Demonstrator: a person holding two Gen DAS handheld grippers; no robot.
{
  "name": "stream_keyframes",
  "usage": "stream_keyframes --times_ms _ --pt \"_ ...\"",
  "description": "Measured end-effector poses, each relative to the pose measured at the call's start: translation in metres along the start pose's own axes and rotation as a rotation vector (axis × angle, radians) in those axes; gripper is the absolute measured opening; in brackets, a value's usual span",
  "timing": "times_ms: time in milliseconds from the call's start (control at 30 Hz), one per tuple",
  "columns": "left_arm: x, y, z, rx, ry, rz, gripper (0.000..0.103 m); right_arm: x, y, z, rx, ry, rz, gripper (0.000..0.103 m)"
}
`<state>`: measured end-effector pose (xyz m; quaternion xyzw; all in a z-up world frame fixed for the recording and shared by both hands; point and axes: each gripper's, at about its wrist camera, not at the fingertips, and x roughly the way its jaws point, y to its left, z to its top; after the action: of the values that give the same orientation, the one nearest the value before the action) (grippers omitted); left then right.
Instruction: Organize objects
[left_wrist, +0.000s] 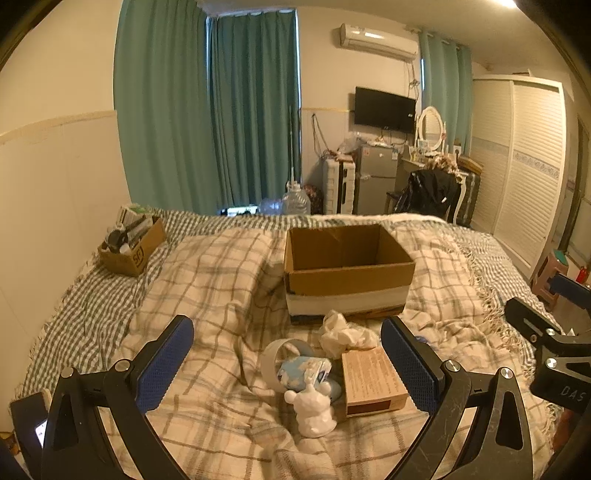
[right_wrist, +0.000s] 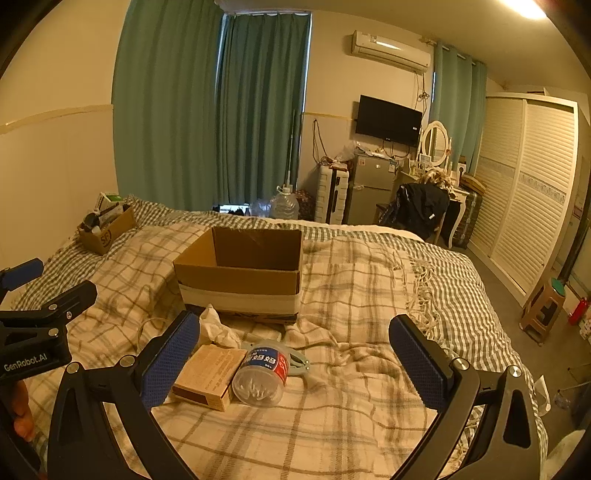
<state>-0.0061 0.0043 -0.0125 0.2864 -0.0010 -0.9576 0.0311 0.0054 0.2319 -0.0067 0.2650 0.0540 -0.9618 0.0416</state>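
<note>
An open empty cardboard box stands on the plaid blanket. In front of it lies a small heap: a white bear figurine, a white tape roll, a blue-and-white packet, crumpled white tissue, a tan carton and a clear plastic jar on its side. My left gripper is open, its blue pads either side of the heap. My right gripper is open, with the jar and carton between its pads.
A smaller cardboard box full of items sits at the bed's far left by the wall. Beyond the bed are a water jug, fridge, chair and wardrobe. A stool stands on the floor at right.
</note>
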Motion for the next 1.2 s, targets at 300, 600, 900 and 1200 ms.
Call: stream_keyframes --times_ms 300,600,900,1200 --pt "0.062 0.007 -0.033 -0.025 0.227 0.018 0.103 0.047 -0.003 -0.02 0.008 0.132 -0.003 0.103" --pt "0.108 -0.001 -0.077 0.006 0.406 -0.004 0.096 0.103 0.002 -0.048 0.01 0.295 0.011 0.103" --pt "0.142 -0.017 -0.098 0.057 0.531 -0.056 0.074 0.145 0.019 -0.05 0.005 0.401 0.035 0.102" --pt "0.148 -0.027 -0.106 0.09 0.564 -0.118 0.05 0.179 0.028 -0.067 0.003 0.542 0.057 0.089"
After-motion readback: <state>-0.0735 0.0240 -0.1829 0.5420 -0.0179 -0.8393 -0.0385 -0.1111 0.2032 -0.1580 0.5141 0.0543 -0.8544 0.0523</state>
